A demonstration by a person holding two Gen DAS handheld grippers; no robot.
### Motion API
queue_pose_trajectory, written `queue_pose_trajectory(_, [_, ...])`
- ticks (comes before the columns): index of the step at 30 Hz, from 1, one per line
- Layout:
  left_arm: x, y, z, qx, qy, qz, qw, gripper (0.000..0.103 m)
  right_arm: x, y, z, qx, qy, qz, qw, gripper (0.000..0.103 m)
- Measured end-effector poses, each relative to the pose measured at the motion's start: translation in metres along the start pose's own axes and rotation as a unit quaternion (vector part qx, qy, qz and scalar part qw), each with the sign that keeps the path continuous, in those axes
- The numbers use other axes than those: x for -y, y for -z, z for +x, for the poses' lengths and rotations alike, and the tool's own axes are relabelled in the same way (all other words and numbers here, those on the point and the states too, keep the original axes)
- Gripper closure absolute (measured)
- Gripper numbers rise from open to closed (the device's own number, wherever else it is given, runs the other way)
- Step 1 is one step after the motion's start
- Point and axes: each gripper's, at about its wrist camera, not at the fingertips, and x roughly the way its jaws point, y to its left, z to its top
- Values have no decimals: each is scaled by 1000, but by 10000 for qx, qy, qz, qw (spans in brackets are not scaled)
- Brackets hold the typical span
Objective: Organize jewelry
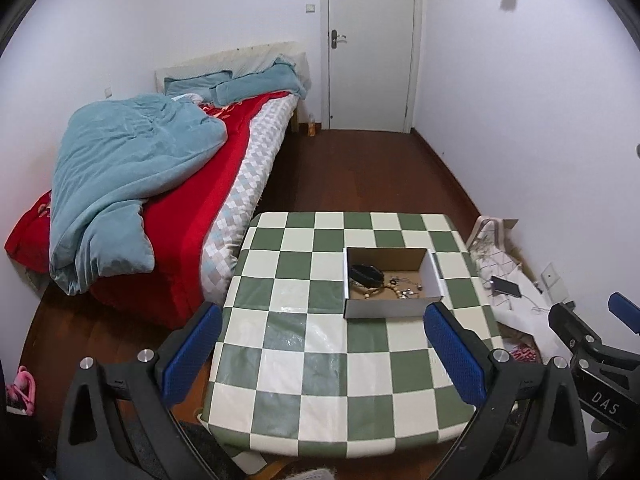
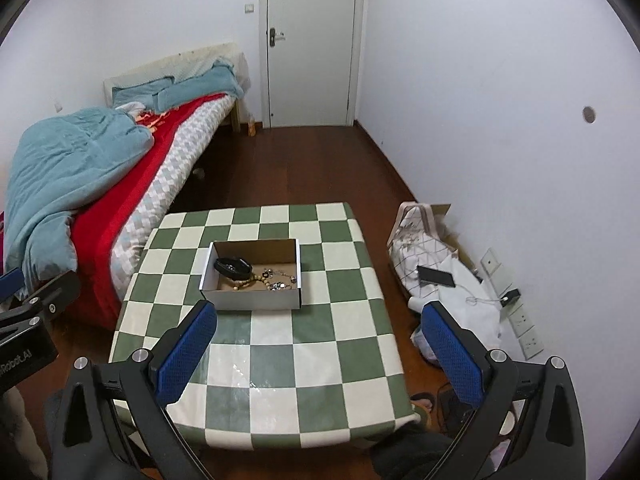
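A shallow cardboard box [image 1: 386, 314] [image 2: 256, 300] sits on the far half of the green-and-white checked table [image 1: 320, 364] [image 2: 280, 364]. Inside it lie a black pouch [image 1: 366, 272] [image 2: 232, 267], a wooden bead bracelet [image 1: 390, 290] [image 2: 250, 282] and a tangle of small metal jewelry [image 1: 406, 292] [image 2: 280, 282]. My left gripper [image 1: 322, 324] hovers open above the near part of the table, short of the box, with nothing between its blue pads. My right gripper [image 2: 320, 324] is also open and empty, held high over the table's near right side.
A bed [image 1: 160, 184] with a blue quilt and red blanket runs along the left. A white bag [image 2: 420, 248], a phone [image 2: 436, 277] with cables and wall sockets lie on the floor at the right. A closed white door [image 1: 370, 44] stands at the back.
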Motion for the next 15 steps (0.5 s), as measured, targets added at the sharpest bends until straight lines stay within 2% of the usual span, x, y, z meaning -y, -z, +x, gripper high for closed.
queue_pose_trajectory(10, [-3,11,-49,221,122,-22,9997,0,2,12,-57,242,-76,-37,9997,0])
queue_pose_trajectory(15, [-4,13,-65,303,166,-9,9994,0,5,13,-73,273,-149,8,9995,0])
